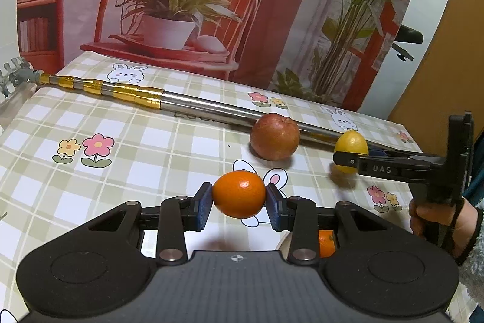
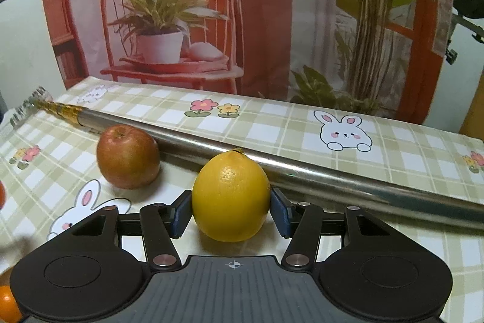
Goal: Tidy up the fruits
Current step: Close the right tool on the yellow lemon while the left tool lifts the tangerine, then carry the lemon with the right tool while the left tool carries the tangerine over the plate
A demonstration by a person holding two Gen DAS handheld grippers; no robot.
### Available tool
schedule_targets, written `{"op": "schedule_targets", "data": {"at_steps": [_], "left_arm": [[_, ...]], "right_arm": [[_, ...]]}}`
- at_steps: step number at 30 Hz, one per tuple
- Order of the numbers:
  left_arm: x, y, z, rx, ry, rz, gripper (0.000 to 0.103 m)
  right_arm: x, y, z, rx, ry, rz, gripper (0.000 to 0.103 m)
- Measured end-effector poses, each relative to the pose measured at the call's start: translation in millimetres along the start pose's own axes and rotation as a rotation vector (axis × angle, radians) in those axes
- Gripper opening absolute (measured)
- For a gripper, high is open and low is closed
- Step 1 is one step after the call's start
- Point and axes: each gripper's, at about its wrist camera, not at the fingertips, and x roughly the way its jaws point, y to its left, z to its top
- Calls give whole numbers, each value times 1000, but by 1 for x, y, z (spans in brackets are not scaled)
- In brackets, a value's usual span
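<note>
The lemon [image 2: 230, 196] stands on end on the checked tablecloth [image 2: 272, 123], its long axis near upright with the stem nub at the top, tipped a little toward the far side; it sits squarely between the blue pads [image 2: 181, 214] of the right gripper [image 2: 231, 209], just in front of the long metal pole [image 2: 302, 168] that lies slantwise across the table; the left pad touches the peel and the right pad sits at its edge, so whether the right gripper truly clenches the lemon I cannot tell; from the left wrist view the lemon [image 1: 351, 143] shows behind that gripper's black finger [image 1: 348, 161], with a hand [image 1: 438, 220] on the handle at the right edge. The left gripper [image 1: 239, 199] grasps an orange [image 1: 239, 193]; its long axis lies level, running from pad to pad, and both pads press its ends; it hangs clear of the cloth, with a faint shadow below it. A reddish apple [image 1: 274, 136] rests upright, stem dimple on top, against the near side of the pole, left of the lemon and beyond the orange. A second orange [image 1: 326, 242] peeks out below the left gripper's right finger.
</note>
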Motion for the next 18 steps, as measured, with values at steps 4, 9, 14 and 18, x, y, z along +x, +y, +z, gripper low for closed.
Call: {"op": "schedule_targets", "data": {"at_steps": [4, 9, 14, 18], "left_arm": [[-2, -1, -1, 2, -2, -6, 40], [-6, -4, -2, 5, -2, -34, 40], [-9, -9, -2, 15, -1, -71, 40], [-11, -16, -3, 32, -1, -95, 40]], "right_arm": [[-15, -3, -2, 40, -22, 13, 51], [-40, -5, -6, 96, -63, 31, 51], [-74, -1, -13, 122, -119, 56, 51], [-104, 5, -24, 138, -154, 86, 51]]}}
